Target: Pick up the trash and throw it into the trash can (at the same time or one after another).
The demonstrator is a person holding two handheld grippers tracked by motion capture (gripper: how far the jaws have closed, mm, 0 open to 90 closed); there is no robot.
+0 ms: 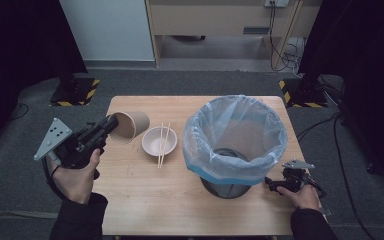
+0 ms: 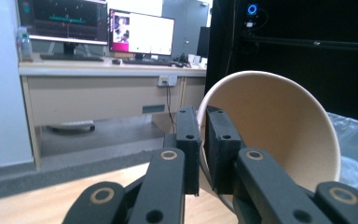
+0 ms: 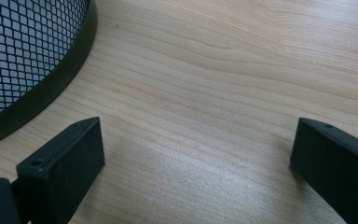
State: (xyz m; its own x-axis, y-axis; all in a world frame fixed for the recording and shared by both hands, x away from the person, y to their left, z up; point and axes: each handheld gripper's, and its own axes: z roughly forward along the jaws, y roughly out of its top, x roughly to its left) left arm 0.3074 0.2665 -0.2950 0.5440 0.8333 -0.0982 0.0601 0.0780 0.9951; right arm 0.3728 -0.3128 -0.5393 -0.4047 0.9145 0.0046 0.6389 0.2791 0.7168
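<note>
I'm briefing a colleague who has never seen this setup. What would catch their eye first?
Most striking is the mesh waste bin with its pale blue liner, standing at the table's right. Next, the left gripper at the table's left edge, pinching the rim of a tan paper cup held tilted off the wood. Between them sits a white bowl with chopsticks across it.

Laboratory or office recording space: a wooden table [image 1: 145, 200] flanked by black curtains [image 1: 15, 45] and hazard-taped stand bases [image 1: 75, 92], with lit computer monitors [image 2: 142, 33] on a desk [image 2: 107, 70] behind.
</note>
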